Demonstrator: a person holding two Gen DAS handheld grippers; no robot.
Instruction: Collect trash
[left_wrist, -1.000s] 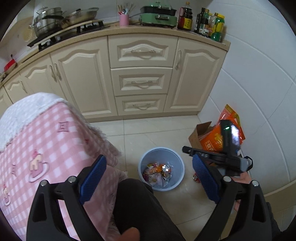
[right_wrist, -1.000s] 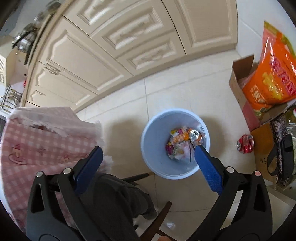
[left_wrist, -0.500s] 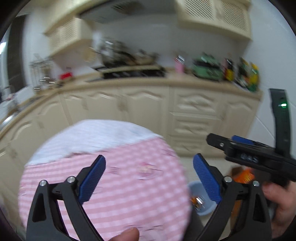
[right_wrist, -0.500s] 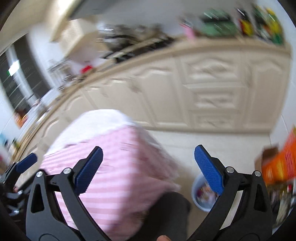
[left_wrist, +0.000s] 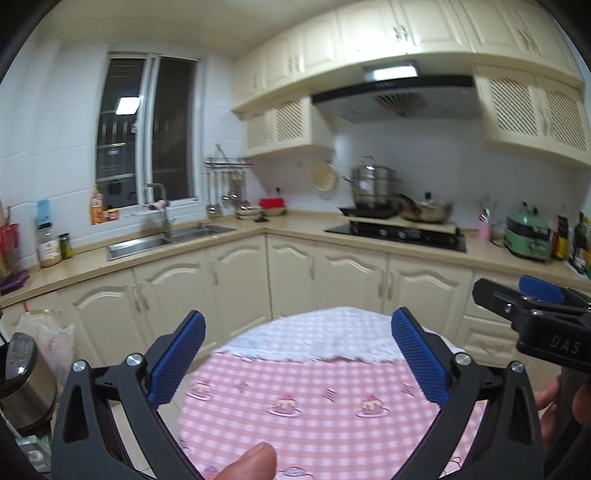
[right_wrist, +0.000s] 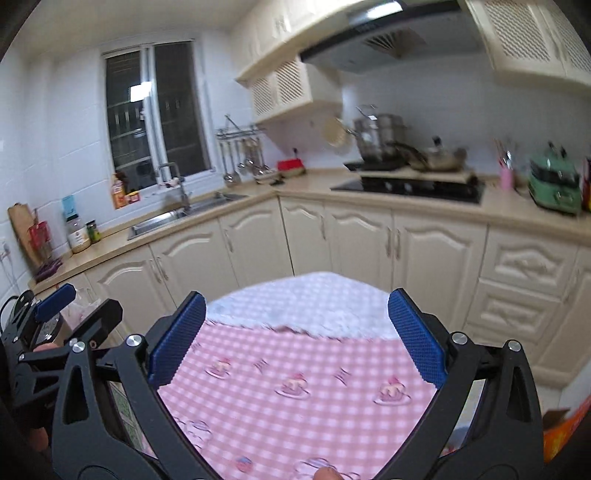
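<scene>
Both claws up and pointing roughly level across the kitchen, tilted slightly down, side by side over the round table.

Left claw: jaws spread wide, have just been opening further, nothing between the blue pads. Only the pink checked tablecloth shows in the gap, well below. A thumb tip shows at the bottom edge of the left wrist view.

Right claw: jaws wide apart, nothing gripped, same tablecloth seen through the gap. Fingertip just visible at the bottom edge.

Each claw shows in the other's view: right one at the right edge of the left view, with the person's hand wrapped on its handle; left one at the lower left of the right view.

Trash: no bin or loose trash visible in either current view. Only candidates: an orange package in a cardboard box at the lower right edge of the right view, partly hidden behind the claw frame, and a thin plastic bag low at the left of the left view. Contents not readable.

Beyond: L-shaped bench with sink, hob with pots, green cooker at far right.
</scene>
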